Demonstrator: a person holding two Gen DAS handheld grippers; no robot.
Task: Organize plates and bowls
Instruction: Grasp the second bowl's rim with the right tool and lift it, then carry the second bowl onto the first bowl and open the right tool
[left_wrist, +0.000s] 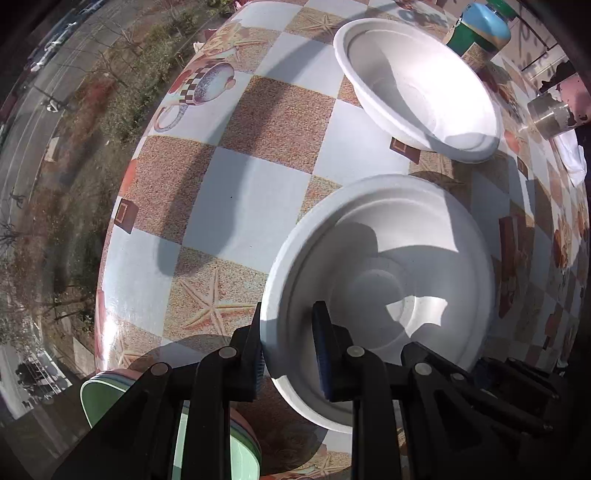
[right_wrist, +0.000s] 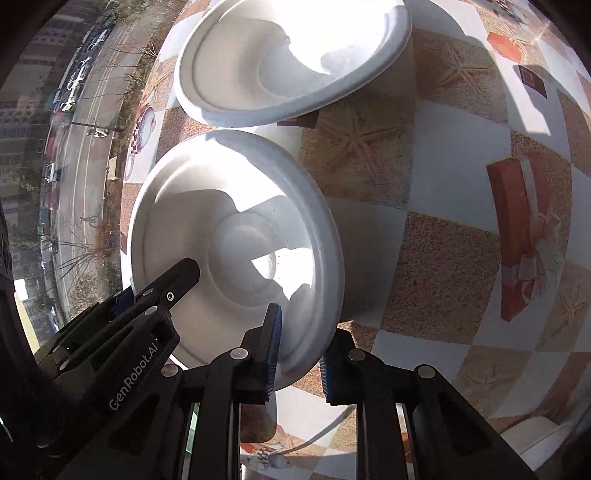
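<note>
Two white foam bowls, both upright and empty, on the checkered table; near bowl (left_wrist: 388, 280) clamped at opposite rim edges, far bowl (left_wrist: 417, 88) just behind it.

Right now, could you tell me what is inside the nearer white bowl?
The nearer white bowl holds nothing visible, only shadows and sun patches. The left gripper and right gripper cover part of its rim.
</note>
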